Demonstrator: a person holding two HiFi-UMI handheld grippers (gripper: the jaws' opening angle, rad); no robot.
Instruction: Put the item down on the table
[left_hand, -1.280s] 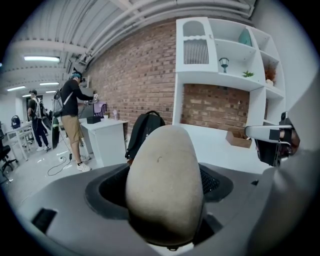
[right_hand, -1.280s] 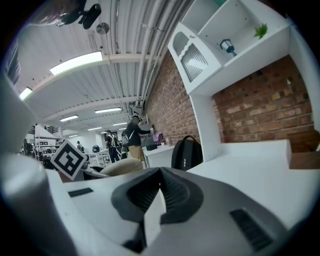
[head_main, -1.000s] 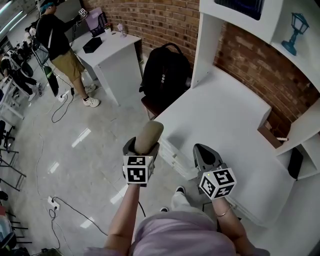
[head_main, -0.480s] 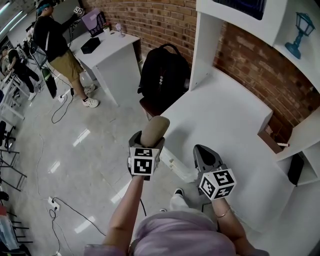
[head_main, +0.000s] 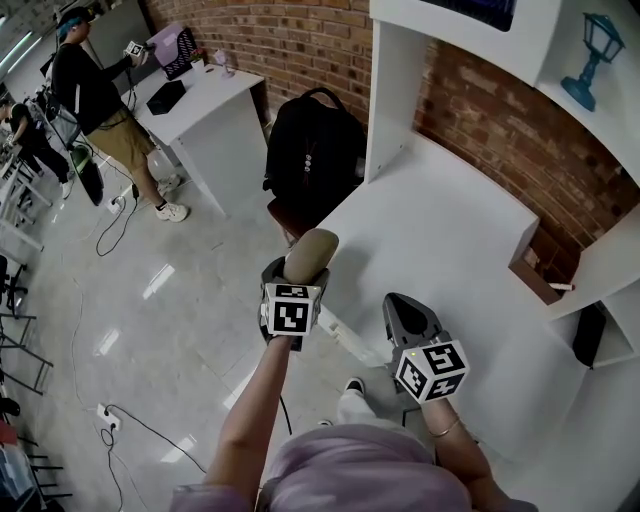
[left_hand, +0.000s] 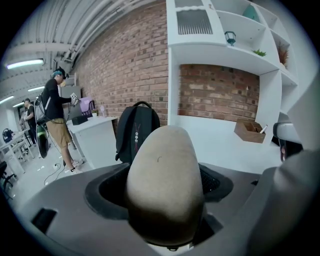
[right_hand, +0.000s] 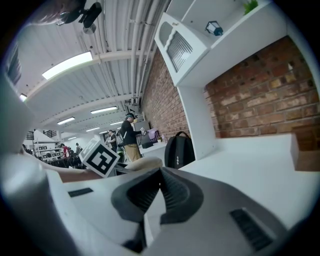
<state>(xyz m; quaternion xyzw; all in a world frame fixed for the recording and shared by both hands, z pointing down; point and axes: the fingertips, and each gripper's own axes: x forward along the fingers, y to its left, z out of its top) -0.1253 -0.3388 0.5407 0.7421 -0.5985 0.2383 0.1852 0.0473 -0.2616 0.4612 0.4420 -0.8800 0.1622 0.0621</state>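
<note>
Left gripper (head_main: 297, 278) clamped on a tan oblong item (head_main: 310, 256); right gripper (head_main: 404, 312) pressed shut on nothing
The item stands up out of the left jaws, at the white table's (head_main: 450, 230) near corner edge. Bare tabletop spreads ahead and right of both grippers; a black backpack (head_main: 312, 150) sits beyond the left jaws, off the table

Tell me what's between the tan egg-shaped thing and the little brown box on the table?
Just bare white table lies between the tan egg-shaped thing and the brown box. The head view shows that stretch best.
</note>
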